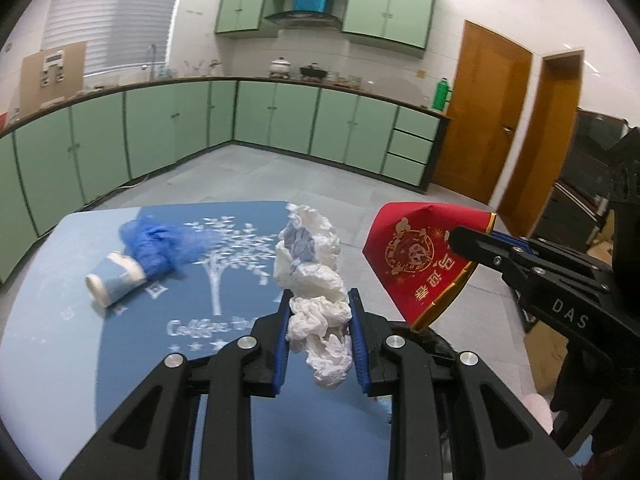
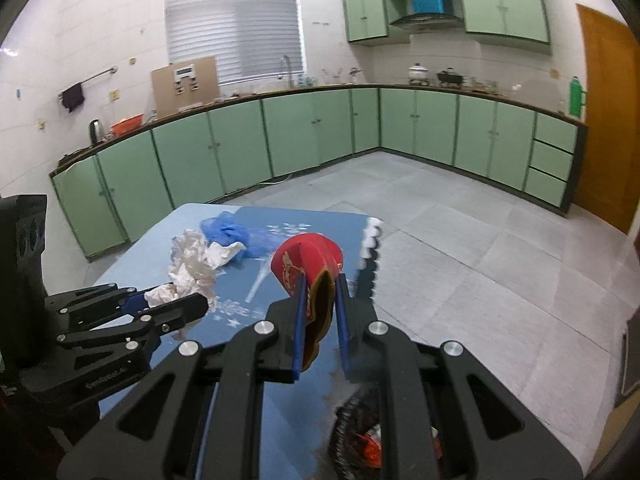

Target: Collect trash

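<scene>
Left tool (image 1: 320,300) clamped on white tissue (image 1: 320,308), right tool (image 2: 322,284) on red wrapper (image 2: 304,260), both near table's right edge (image 2: 370,248), open floor (image 2: 460,260) beyond.

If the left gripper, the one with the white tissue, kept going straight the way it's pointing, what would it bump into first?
Probably the blue table mat. The left gripper, shut on the crumpled white tissue, slants down toward the mat's white tree print. The paper cup and blue glove lie left of that line. Depth is hard to judge here.
</scene>
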A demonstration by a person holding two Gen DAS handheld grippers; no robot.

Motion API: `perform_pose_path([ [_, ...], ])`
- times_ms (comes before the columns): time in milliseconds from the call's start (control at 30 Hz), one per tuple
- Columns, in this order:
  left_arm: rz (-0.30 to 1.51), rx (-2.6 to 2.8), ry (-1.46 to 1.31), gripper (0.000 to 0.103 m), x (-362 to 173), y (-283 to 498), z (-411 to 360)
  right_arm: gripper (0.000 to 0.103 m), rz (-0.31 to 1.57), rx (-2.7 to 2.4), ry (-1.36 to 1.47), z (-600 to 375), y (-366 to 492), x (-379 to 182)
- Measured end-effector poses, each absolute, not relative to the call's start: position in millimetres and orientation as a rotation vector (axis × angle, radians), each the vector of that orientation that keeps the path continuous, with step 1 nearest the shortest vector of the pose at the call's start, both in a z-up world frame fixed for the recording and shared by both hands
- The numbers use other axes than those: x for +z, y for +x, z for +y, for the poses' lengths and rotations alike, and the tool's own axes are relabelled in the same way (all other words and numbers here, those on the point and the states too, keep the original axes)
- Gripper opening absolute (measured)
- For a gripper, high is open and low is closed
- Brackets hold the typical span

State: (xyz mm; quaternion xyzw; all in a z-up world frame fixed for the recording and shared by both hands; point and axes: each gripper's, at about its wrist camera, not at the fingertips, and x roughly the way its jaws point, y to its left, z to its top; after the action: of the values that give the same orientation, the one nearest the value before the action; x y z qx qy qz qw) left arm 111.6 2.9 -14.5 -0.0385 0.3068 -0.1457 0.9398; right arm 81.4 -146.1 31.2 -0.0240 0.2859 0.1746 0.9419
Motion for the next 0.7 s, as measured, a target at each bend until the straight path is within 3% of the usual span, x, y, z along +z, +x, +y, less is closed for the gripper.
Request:
perform_pose_path([
  [700,0.645,-0.506,-0.001,0.026,-30.4,103.6,-91.8,0.013,0.606,0.110,0.012,-253.5,38.1,5.7],
])
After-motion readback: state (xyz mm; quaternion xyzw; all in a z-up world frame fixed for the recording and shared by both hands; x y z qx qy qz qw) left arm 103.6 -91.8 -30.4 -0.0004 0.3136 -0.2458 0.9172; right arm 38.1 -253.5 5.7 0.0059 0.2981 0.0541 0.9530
